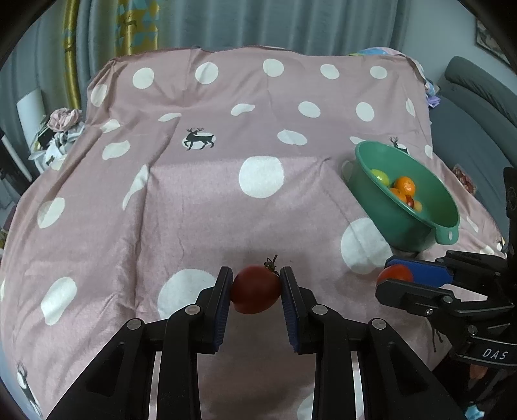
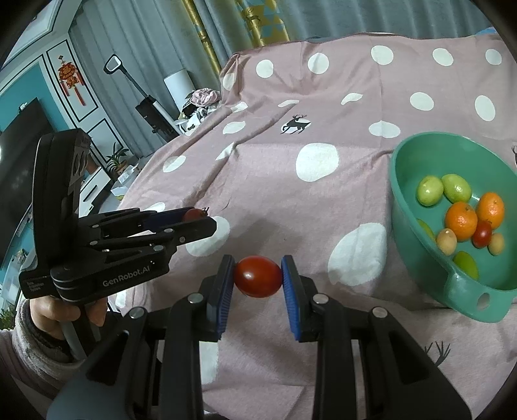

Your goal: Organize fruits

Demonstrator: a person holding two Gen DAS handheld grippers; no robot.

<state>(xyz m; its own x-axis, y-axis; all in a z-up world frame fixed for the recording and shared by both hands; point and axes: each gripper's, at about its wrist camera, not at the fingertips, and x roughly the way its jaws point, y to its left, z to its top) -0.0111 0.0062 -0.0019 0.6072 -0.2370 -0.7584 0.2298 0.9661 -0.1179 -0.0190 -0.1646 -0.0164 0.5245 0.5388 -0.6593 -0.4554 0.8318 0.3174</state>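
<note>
My left gripper [image 1: 256,286] is shut on a dark red cherry tomato with a stem [image 1: 255,288], held just above the pink dotted cloth [image 1: 200,200]. My right gripper [image 2: 257,276] is shut on a second red cherry tomato [image 2: 257,276]. In the left wrist view the right gripper [image 1: 395,278] shows at the right with its tomato [image 1: 395,274]. In the right wrist view the left gripper [image 2: 197,218] shows at the left with its tomato [image 2: 194,214]. A green bowl [image 1: 387,223] [image 2: 407,206] to the right holds oranges [image 2: 461,220], green fruits [image 2: 456,187] and several small fruits.
The cloth covers a raised surface that drops off at the left and far edges. Curtains [image 1: 258,22] hang behind. A grey sofa [image 1: 478,106] stands to the right. A pile of clothes [image 2: 203,100], a TV [image 2: 19,135] and a floor cleaner [image 2: 148,106] stand to the left.
</note>
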